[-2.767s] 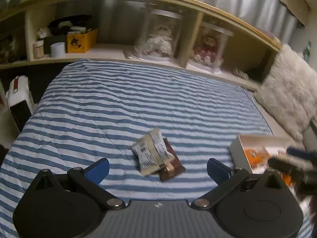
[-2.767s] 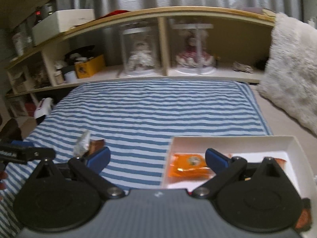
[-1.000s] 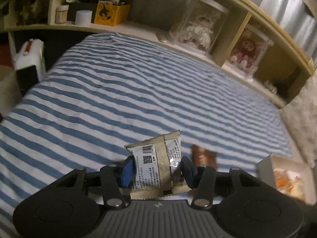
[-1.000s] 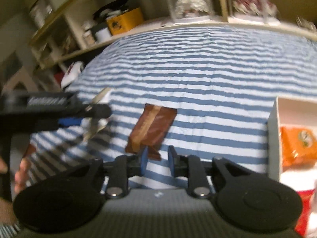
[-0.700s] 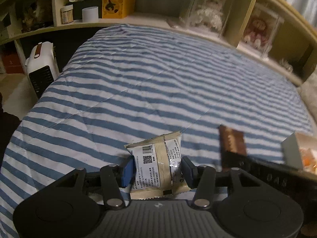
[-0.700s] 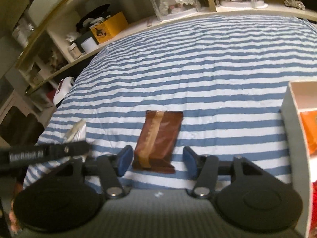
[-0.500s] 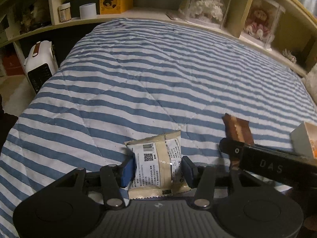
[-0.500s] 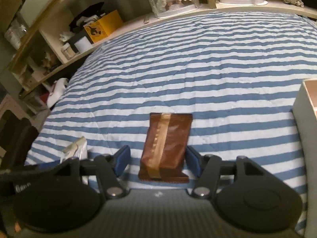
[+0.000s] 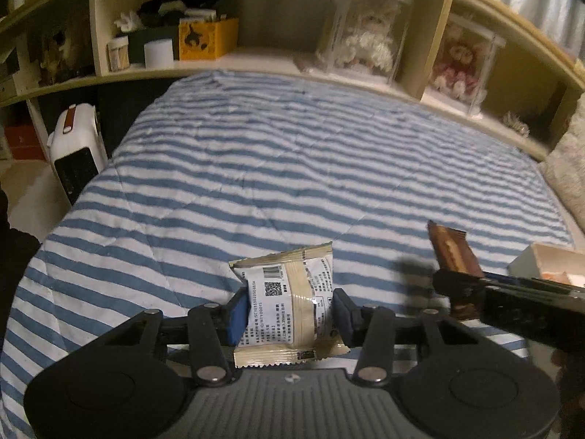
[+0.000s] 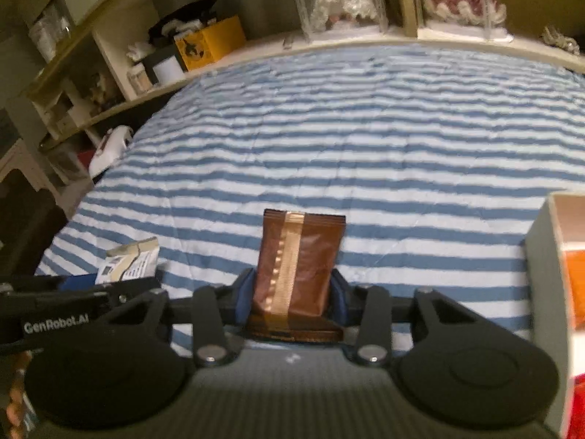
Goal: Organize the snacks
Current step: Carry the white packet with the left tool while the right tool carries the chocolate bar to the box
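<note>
Presently, in the left wrist view, the left gripper is seen clamped on the cream snack packet, its blue pads pressed against both sides of the wrapper. The packet is held upright and clear of the striped bedspread. Compared with the frame 2.8 s earlier, in which both packets lay stacked on the bedspread between wide-open fingers, the cream packet has been lifted away. At the right edge the brown snack packet is visible, carried by the right gripper, with a corner of the white box just behind it.

In the right wrist view, the right gripper is closed on the brown snack packet, which stands upright between the fingers above the bedspread. One second earlier the fingers were nearly together in front of this packet as it lay flat; half a second ago they straddled it; the grasp is now completed. The white box is at the right, close by, with an orange packet inside. The left gripper, with its cream packet, is visible at the lower left.

Both loose snacks are thus judged to be in hand. The remaining step is judged to be transfer to the box and release of each packet.
</note>
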`<state>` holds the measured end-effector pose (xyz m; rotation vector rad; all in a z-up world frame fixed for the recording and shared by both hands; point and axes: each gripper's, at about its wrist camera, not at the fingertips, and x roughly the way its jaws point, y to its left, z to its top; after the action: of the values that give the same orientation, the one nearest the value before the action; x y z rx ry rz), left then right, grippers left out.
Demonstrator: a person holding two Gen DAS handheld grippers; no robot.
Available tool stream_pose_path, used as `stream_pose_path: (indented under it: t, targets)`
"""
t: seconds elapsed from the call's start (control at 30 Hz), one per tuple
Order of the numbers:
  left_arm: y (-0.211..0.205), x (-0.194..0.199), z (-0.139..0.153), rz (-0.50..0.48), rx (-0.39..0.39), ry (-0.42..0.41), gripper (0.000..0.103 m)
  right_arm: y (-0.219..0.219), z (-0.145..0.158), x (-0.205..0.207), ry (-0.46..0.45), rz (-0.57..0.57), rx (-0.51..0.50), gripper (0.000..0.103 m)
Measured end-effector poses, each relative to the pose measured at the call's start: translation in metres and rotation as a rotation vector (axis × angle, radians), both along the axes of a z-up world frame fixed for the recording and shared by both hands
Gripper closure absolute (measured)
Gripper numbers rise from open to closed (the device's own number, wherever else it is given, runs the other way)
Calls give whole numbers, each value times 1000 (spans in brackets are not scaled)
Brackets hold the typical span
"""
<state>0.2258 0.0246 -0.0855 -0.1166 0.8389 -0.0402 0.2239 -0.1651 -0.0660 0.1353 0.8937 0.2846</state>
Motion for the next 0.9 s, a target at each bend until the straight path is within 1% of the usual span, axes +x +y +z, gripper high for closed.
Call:
stream_pose_path:
  t: [0.1, 0.2, 0.33, 0.6, 0.9]
  targets:
    - [-4, -9, 13, -9, -14, -26, 54, -13, 19, -10, -24, -4, 15, 55]
    - [-10, -18, 24, -25, -22, -46, 54, -24, 36, -20, -39, -3, 9, 55]
    - [-19, -31, 36, -49, -39, -59, 54, -36, 53, -38, -54, 6, 3, 55]
    - [-43, -59, 55, -100, -52, -88, 54, -51, 81, -63, -91, 12, 17, 55]
    - [-83, -88, 83, -167, -76, -136, 54, -84, 109, -104, -134, 4, 2, 55]
